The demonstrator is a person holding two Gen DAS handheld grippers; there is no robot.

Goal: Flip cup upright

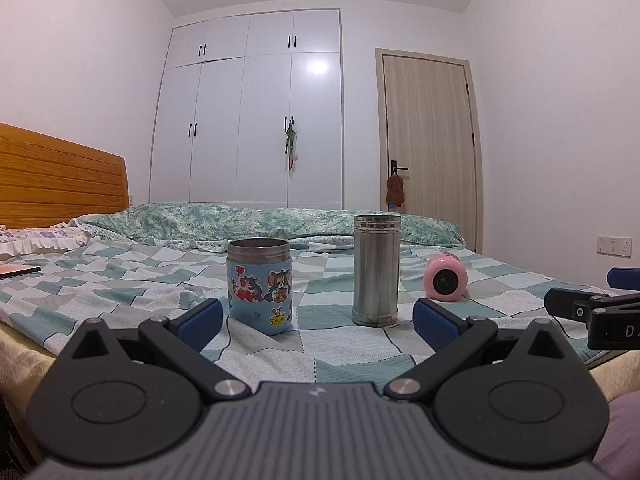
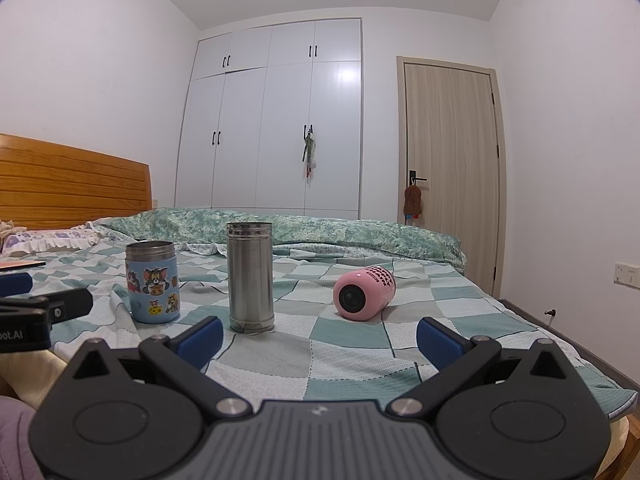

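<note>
A pink cup (image 2: 363, 293) lies on its side on the checked bedspread, its open mouth facing me; it also shows in the left wrist view (image 1: 445, 277). A blue cartoon cup (image 1: 260, 286) (image 2: 152, 282) and a tall steel cup (image 1: 376, 271) (image 2: 250, 277) stand upright. My left gripper (image 1: 318, 320) is open and empty, short of the two upright cups. My right gripper (image 2: 320, 338) is open and empty, short of the pink cup and the steel cup. Each gripper shows at the edge of the other's view.
The bed (image 2: 352, 364) has a wooden headboard (image 1: 60, 176) at left and a rolled green quilt (image 2: 280, 230) at the back. A flat book (image 1: 18, 270) lies at far left. White wardrobe (image 1: 248, 108) and a door (image 2: 452, 176) stand behind.
</note>
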